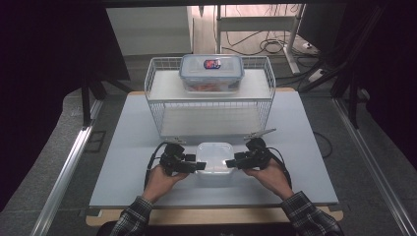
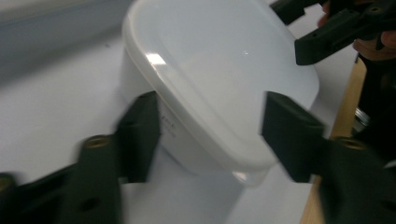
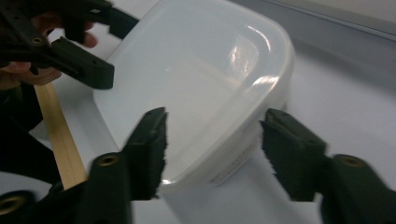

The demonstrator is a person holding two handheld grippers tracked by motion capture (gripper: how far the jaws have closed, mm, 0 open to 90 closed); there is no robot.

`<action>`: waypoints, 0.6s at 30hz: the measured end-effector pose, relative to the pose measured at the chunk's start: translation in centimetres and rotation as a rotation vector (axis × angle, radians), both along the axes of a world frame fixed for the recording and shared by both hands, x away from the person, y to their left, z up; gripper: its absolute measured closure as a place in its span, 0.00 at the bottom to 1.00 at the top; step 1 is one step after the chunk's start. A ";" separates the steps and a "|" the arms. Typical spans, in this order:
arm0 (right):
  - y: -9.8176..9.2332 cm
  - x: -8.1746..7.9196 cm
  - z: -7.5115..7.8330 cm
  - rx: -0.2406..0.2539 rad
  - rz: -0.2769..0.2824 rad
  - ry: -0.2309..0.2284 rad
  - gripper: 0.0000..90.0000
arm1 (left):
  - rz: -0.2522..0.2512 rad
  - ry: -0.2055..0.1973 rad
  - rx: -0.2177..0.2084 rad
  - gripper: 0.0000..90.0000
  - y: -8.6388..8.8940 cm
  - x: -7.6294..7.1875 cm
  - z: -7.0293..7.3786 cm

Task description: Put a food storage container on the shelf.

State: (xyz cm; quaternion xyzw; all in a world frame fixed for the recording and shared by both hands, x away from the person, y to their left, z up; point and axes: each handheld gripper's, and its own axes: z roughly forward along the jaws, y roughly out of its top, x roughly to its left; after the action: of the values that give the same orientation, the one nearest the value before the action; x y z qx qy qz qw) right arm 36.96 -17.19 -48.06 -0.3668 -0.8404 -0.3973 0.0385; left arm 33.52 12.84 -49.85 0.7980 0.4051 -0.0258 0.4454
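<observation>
A white lidded plastic container (image 1: 215, 156) sits on the white tabletop (image 1: 128, 162) near the front, between my two hands. My left gripper (image 1: 200, 165) reaches in from its left end and my right gripper (image 1: 230, 162) from its right end. In the left gripper view the left gripper (image 2: 212, 116) straddles the container (image 2: 219, 70), one jaw beside the wall and the other over the lid rim. In the right gripper view the right gripper (image 3: 215, 126) straddles the container (image 3: 196, 79) the same way, with a thin gap at the wall-side jaw. Neither gripper visibly presses on it.
A white wire rack (image 1: 211, 110) stands just behind the container. On its top shelf rests a clear clip-lid box (image 1: 211, 73) with reddish contents. A wooden table edge (image 1: 211, 215) runs along the front. Dark floor and metal rails flank the table.
</observation>
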 end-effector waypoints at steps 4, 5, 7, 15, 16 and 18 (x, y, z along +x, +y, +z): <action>-0.7 -0.1 0.4 0.041 -0.052 0.041 0.70 | 0.034 -0.006 -0.024 0.65 0.4 -0.4 0.3; -0.9 -0.1 0.5 0.055 -0.067 0.040 0.74 | 0.046 -0.019 -0.021 0.69 0.4 -0.5 0.4; -1.2 -0.1 0.7 0.080 -0.086 0.038 0.79 | 0.066 -0.032 -0.026 0.74 0.5 -0.5 0.6; -0.6 -1.2 1.2 0.026 -0.119 -0.118 0.87 | 0.123 -0.086 -0.020 0.87 0.4 -0.6 0.3; -0.6 -1.3 1.1 0.023 -0.120 -0.136 0.87 | 0.128 -0.090 -0.021 0.87 0.4 -0.6 0.3; -0.5 -1.4 1.0 0.029 -0.123 -0.158 0.87 | 0.139 -0.109 -0.018 0.87 0.3 -0.7 0.3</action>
State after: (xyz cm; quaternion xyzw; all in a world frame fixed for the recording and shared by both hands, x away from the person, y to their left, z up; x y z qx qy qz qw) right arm 35.58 -17.73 -47.04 -0.3844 -0.8108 -0.4388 -0.0470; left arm 32.85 13.15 -49.56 0.7642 0.4345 0.0451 0.4746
